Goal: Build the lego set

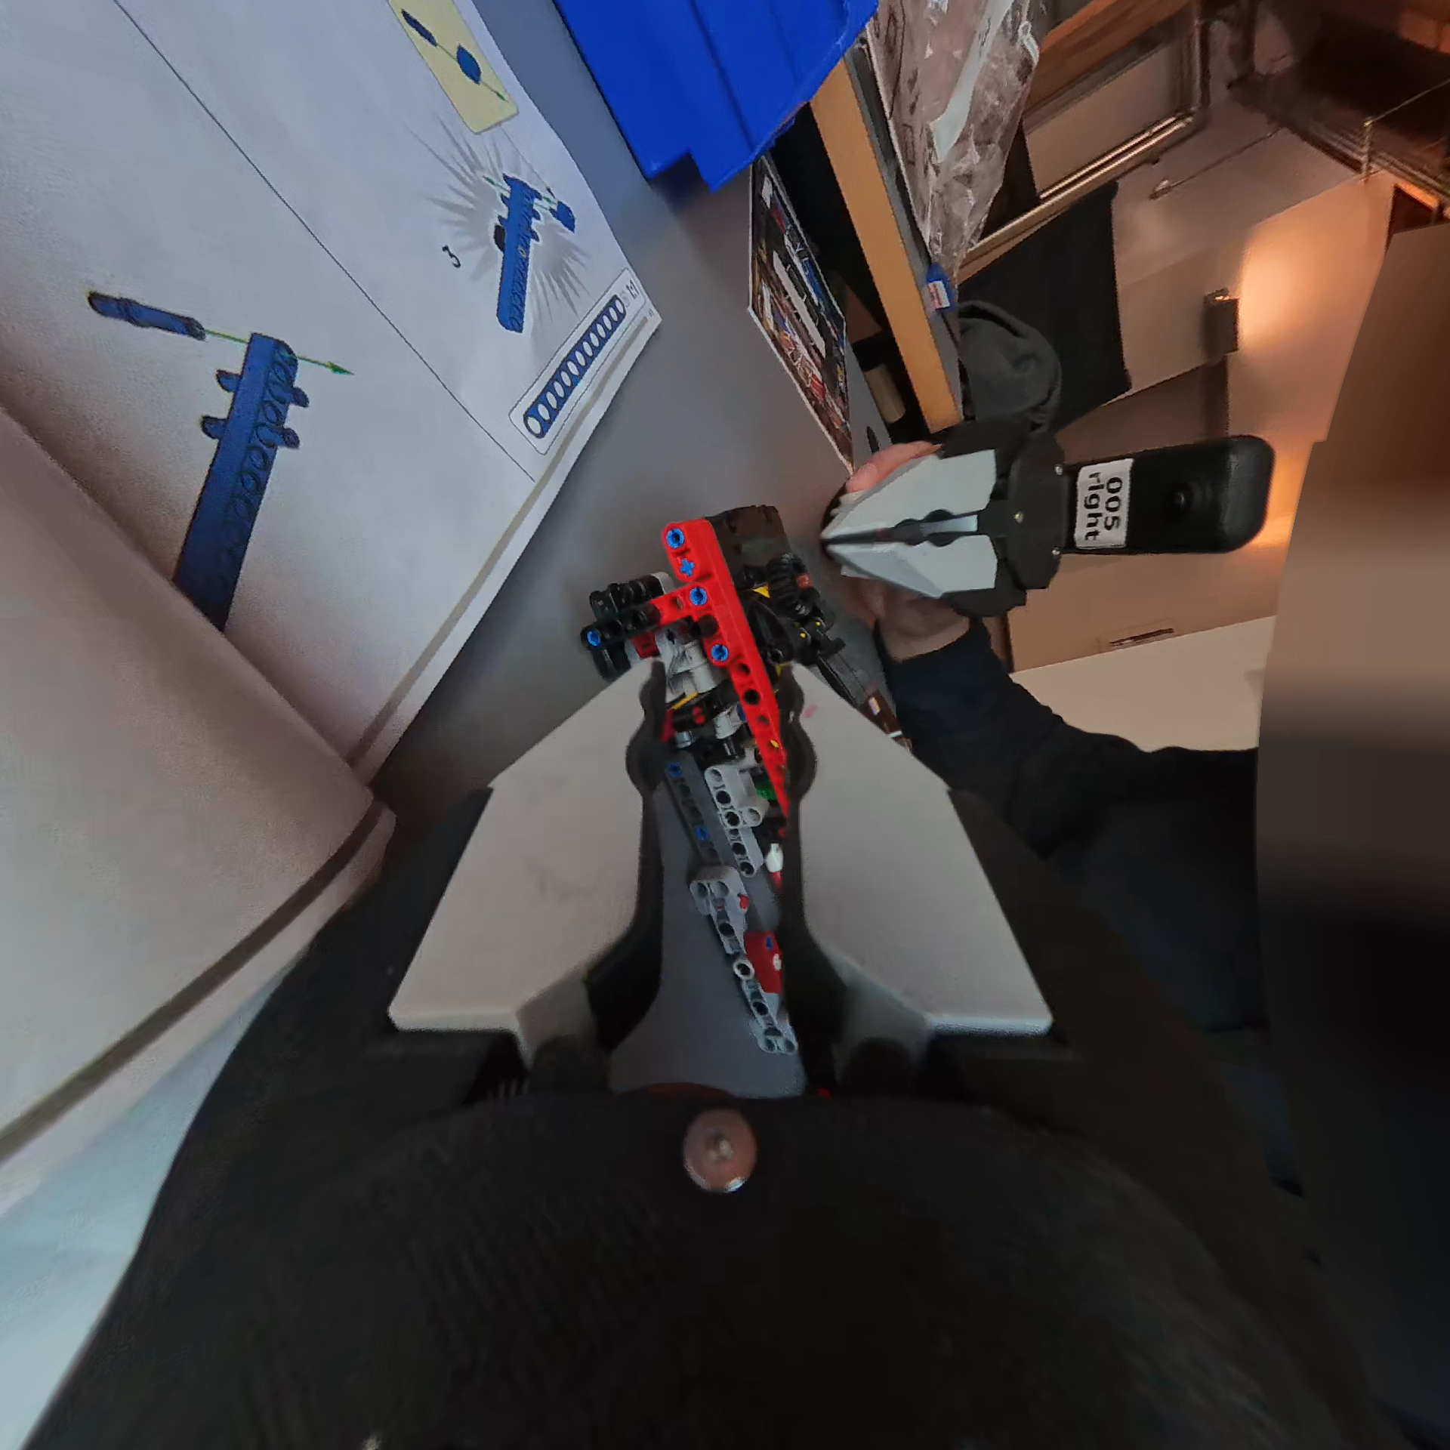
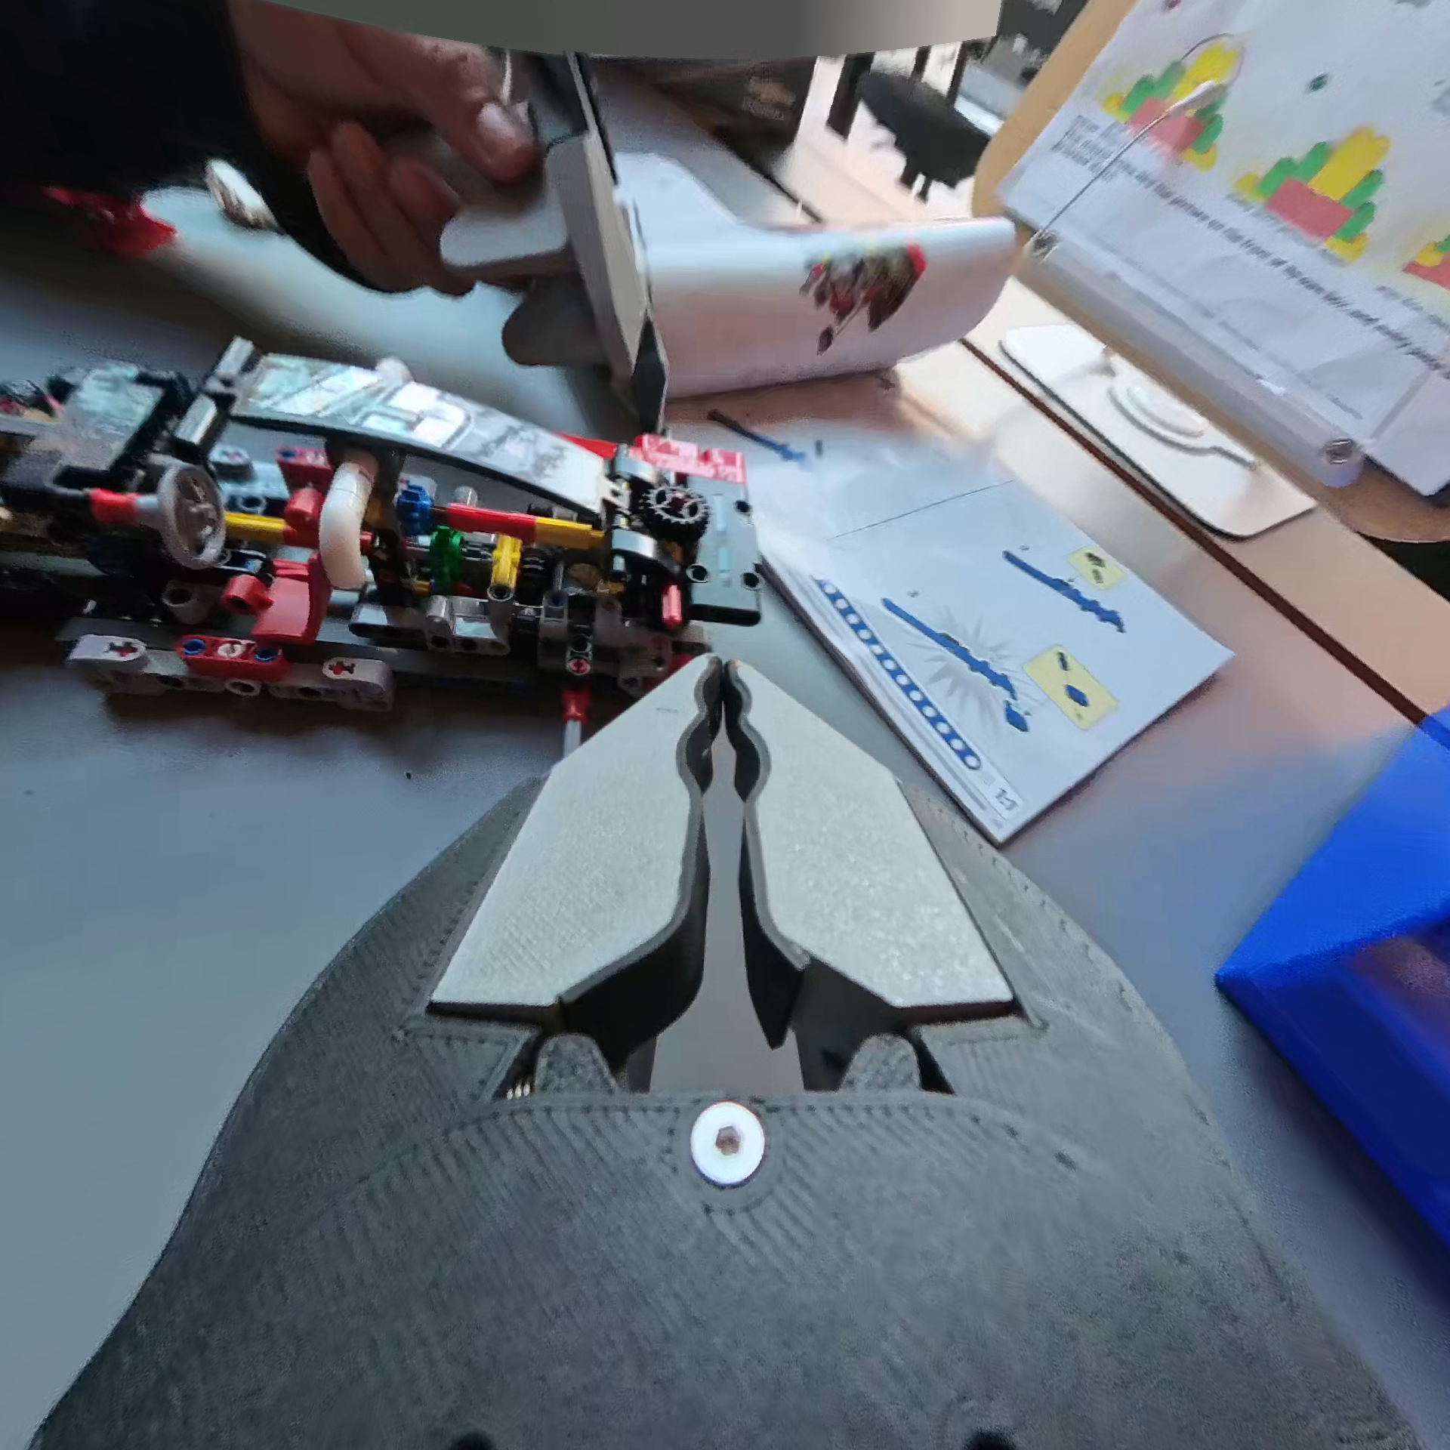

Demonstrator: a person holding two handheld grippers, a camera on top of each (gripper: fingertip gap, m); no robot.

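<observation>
Two hand-held grippers are mine here. My left hand-held gripper (image 1: 726, 706) straddles the brick-built car (image 1: 722, 690), which lies on the grey counter (image 1: 690, 408); its fingers (image 1: 651, 706) stand partly apart with the car's red beam (image 1: 730, 620) and grey frame between them. Whether the pads actually press on it I cannot tell (the model fills the gap and hides them).

I judge the car light but fragile: stiff along its long beams, while its small pins, gears and axles would pop off under a careless squeeze. The red beam or the grey frame looks like the soundest place to take hold.

My right hand-held gripper (image 2: 723, 667) is closed on nothing, its tips just beside the car's near edge. An open instruction booklet (image 2: 1020, 628) lies ahead to its right, a blue bin (image 2: 1349, 941) farther right.
</observation>
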